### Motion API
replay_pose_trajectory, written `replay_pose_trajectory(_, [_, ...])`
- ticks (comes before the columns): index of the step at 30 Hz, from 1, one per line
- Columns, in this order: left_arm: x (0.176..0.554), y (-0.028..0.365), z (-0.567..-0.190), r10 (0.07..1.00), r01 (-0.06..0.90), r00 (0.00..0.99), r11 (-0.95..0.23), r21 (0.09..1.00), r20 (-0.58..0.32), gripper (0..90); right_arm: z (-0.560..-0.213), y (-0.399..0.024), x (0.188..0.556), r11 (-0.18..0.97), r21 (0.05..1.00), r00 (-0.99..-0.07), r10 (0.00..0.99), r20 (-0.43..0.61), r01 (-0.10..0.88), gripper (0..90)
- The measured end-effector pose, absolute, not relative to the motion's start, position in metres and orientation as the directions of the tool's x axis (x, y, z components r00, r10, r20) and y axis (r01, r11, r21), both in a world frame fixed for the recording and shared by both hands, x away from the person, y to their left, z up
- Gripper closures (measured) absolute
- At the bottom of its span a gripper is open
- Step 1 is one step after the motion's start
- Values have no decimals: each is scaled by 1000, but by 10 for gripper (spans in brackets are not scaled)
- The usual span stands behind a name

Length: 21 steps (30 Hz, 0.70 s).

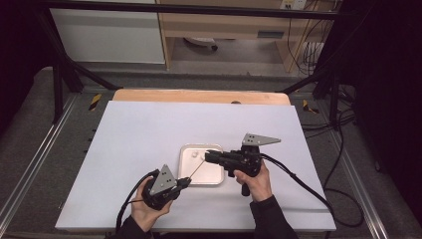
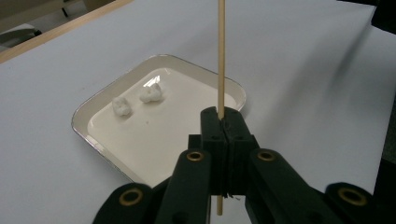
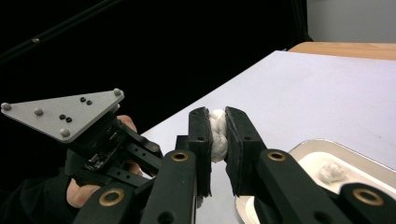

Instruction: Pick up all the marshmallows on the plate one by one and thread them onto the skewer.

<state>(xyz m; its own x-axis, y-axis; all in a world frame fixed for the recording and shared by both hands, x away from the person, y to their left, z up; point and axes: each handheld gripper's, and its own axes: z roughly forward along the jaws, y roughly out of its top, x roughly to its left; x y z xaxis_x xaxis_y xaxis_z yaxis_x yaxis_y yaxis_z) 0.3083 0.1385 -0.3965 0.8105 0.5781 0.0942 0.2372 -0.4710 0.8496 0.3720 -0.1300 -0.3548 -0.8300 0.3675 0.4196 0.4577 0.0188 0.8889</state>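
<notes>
Work in hand: threading soft white pieces onto a thin wooden skewer (image 2: 221, 56), above a shallow white tray (image 1: 185, 175) on the white-covered bench (image 1: 139, 134).

Left gripper (image 2: 223, 122): jaws together, clamped on the skewer near its lower end; a short stub sticks out below the pads. The stick runs straight up and away from the jaws in the left gripper view. In the high view it slants from the left gripper (image 1: 182, 182) up over the tray toward the right gripper (image 1: 209, 156).

Right gripper (image 3: 217, 122): jaws clamped on one white piece (image 3: 217, 133), which bulges between the pads and looks squeezed. It is held above the bench at the tray's edge, facing the left hand (image 3: 79, 191).

Two more pieces (image 2: 135, 100) lie in the far part of the tray, close together but apart.

Handling, judged:
- Piece: very light, soft, spongy, likely a marshmallow. It deforms under the pads, so too hard a grip may flatten or tear it. Best held across its middle, leaving the ends free for the point to enter and exit.
- Skewer: light, stiff but thin; may bow or snap under side load, and could slide in the pads if pushed endwise. The low grip leaves its length free, but the tip may wander.
</notes>
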Motion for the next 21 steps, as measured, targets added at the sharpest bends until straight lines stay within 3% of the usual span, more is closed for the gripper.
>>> replay_pose_trajectory(21, [308,135,-400,582,242,806,-488,839,106,888,-363,-122,366,37,899,-844,362,395,436,825])
